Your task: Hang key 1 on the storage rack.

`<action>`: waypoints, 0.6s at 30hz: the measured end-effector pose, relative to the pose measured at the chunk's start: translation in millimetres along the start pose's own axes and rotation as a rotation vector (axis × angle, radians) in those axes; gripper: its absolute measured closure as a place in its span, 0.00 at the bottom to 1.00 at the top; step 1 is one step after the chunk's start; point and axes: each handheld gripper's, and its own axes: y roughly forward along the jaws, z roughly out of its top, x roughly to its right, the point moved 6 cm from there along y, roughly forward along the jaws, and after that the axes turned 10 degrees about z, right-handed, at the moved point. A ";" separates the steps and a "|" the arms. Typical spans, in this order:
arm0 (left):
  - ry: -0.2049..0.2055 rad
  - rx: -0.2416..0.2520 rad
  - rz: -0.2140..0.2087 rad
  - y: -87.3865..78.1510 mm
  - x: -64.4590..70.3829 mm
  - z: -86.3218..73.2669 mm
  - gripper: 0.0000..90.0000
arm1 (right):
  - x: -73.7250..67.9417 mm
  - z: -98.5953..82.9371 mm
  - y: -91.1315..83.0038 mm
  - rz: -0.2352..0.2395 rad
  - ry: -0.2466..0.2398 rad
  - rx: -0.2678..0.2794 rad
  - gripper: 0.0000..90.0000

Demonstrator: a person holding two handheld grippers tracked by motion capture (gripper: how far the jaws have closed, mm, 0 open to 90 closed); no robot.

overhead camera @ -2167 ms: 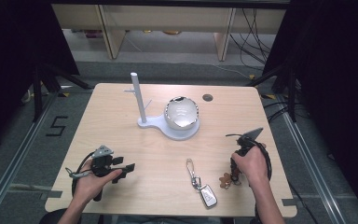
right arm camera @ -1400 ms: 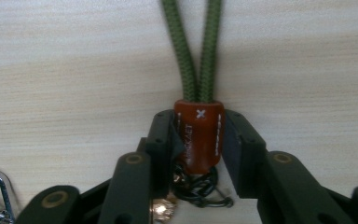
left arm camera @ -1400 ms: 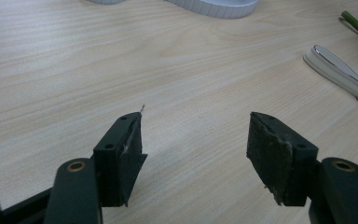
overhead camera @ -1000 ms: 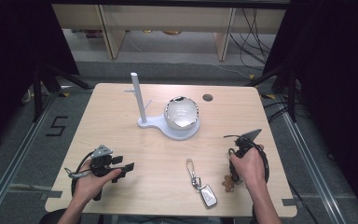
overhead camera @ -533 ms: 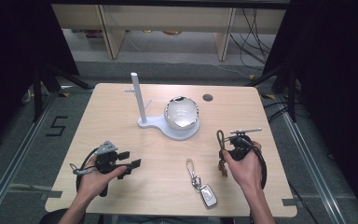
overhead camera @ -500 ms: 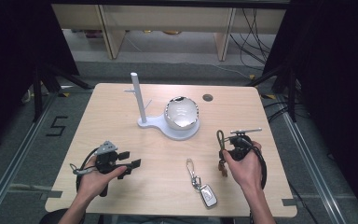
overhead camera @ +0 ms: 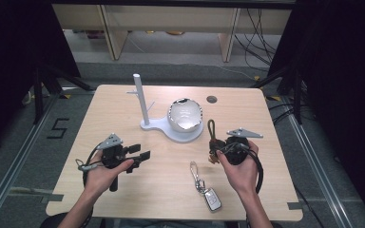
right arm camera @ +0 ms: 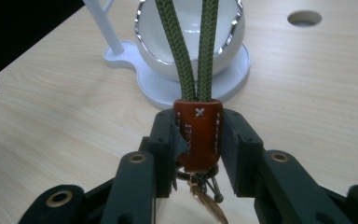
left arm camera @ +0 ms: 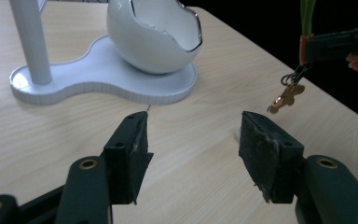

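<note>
My right gripper (overhead camera: 215, 148) is shut on the brown leather tab (right arm camera: 198, 135) of a keychain with a green cord loop (overhead camera: 212, 128). The loop points toward the white egg-shaped bowl (overhead camera: 185, 115). A small brass charm (left arm camera: 286, 95) dangles under the tab, just above the table. My left gripper (overhead camera: 140, 152) is held open at the front left, with nothing between its jaws (left arm camera: 193, 154). It faces the white stand's base (left arm camera: 98, 79) and the bowl (left arm camera: 154, 35).
A white pole (overhead camera: 141, 99) rises from the stand's left end. A car key (overhead camera: 212, 198) on a metal ring chain (overhead camera: 196, 172) lies near the front edge between my hands. A round hole (overhead camera: 212, 99) sits in the table's far right.
My right gripper has closed on the cord keychain, lifted it off the table and carried it left toward the bowl. My left gripper has shifted slightly right and forward.
</note>
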 end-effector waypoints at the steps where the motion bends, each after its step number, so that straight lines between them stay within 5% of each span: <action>1: 0.002 0.006 -0.004 0.2 1.1 2.5 0.47 | -1.8 1.0 1.3 0.002 -0.018 0.008 0.76; 11: 0.011 0.076 -0.040 5.1 19.7 32.0 0.51 | -32.5 8.7 14.5 0.070 -0.104 0.123 0.76; 18: 0.007 0.097 -0.067 10.6 27.9 37.9 0.53 | -48.0 9.7 22.0 0.106 -0.139 0.157 0.76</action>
